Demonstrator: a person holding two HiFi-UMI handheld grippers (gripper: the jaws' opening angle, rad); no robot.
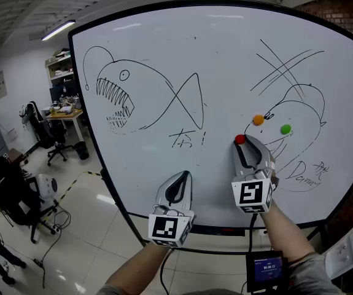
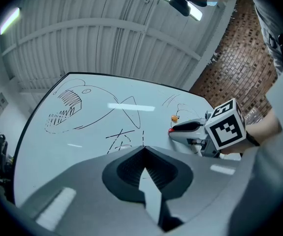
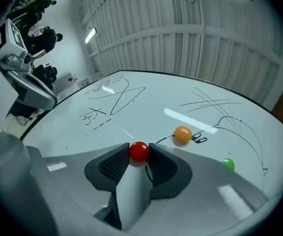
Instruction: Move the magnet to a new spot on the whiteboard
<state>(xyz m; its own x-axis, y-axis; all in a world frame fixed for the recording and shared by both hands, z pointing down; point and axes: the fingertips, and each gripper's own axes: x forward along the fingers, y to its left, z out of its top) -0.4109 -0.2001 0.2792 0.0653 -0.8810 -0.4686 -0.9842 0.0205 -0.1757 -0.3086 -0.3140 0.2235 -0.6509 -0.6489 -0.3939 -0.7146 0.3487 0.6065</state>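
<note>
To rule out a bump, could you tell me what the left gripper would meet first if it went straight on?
The whiteboard itself, on bare surface near the handwritten marks. The left gripper looks close to it, though depth is unclear.

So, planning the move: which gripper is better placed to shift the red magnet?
Right: the right gripper holds the red magnet between its jaws; the left gripper is shut, away from it.
</note>
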